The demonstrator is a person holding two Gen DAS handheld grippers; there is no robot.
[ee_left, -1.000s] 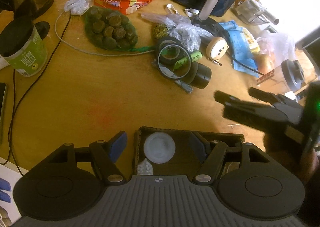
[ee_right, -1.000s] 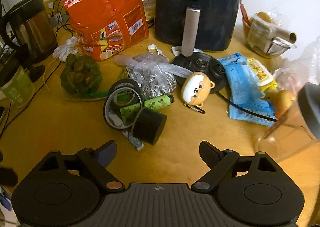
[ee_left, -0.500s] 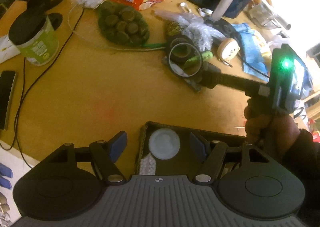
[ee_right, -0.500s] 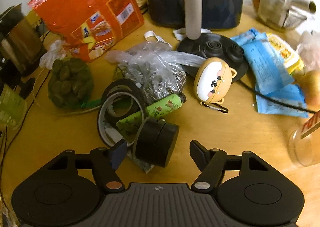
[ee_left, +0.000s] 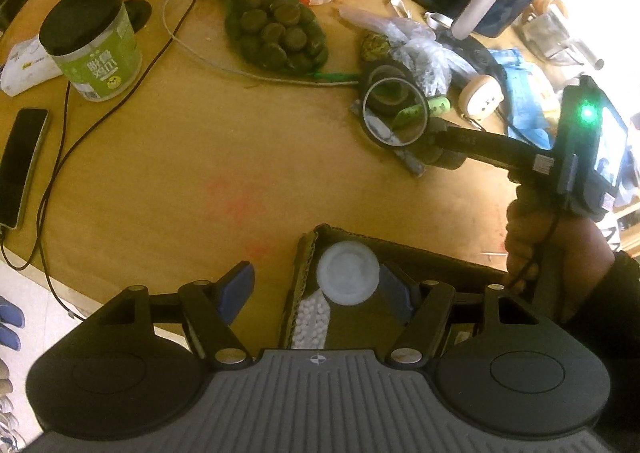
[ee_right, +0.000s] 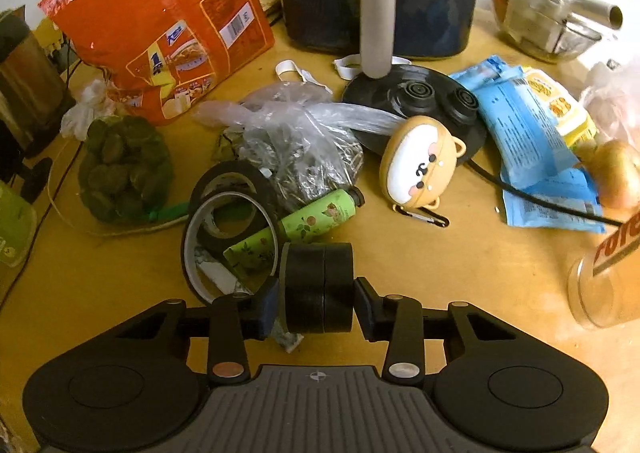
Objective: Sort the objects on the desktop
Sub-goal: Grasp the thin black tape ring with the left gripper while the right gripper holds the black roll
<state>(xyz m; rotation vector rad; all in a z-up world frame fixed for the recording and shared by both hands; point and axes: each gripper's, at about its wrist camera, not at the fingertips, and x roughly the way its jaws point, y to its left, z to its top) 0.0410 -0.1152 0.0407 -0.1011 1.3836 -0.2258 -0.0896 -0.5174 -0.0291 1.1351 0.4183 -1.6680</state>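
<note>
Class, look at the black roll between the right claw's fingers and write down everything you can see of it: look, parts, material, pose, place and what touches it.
The black roll looks like two matt black tape rolls stacked side by side, with a seam between them. It stands on its edge on the wooden table, flat faces turned sideways. The right claw is shut on it, one pad against each flat face. It sits at the near edge of the clutter, just in front of the green tube and beside the tilted clear-rimmed tape ring. Its core is hidden.
</note>
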